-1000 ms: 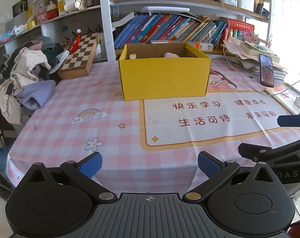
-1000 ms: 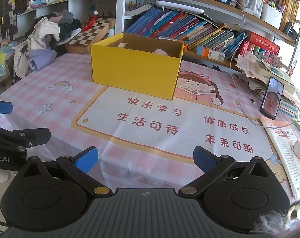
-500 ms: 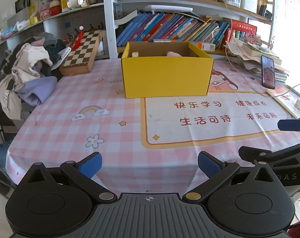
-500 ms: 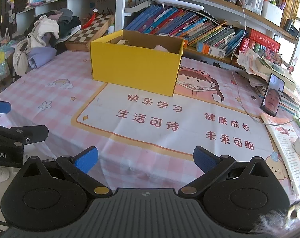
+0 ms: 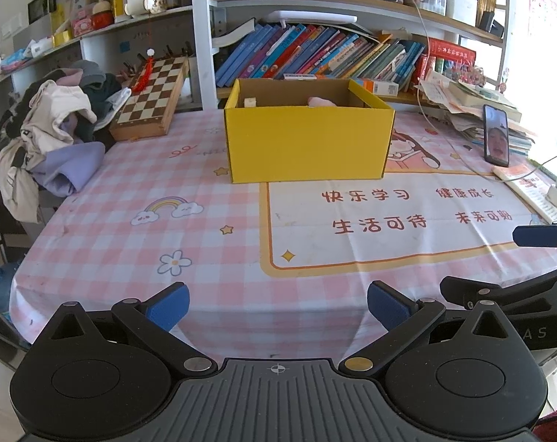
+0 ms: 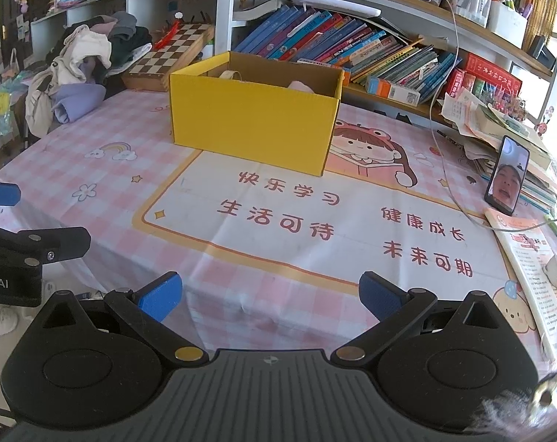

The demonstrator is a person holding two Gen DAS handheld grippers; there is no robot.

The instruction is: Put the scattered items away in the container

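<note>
Both claws [image 5: 277,304] [image 6: 269,294] gape at the table's [image 5: 105,258] near edge.

chessboard [image 5: 151,97], clothes pile [image 5: 53,125], phone [image 5: 496,135], books [image 5: 315,55]

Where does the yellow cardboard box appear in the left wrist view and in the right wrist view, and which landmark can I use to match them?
Left wrist view: the yellow cardboard box stands at upper centre, seen almost front-on.
Right wrist view: the yellow cardboard box stands left of centre, upper half, seen from an angle.
Shared landmark: the chessboard leans up and to the left behind the box in both.
</note>
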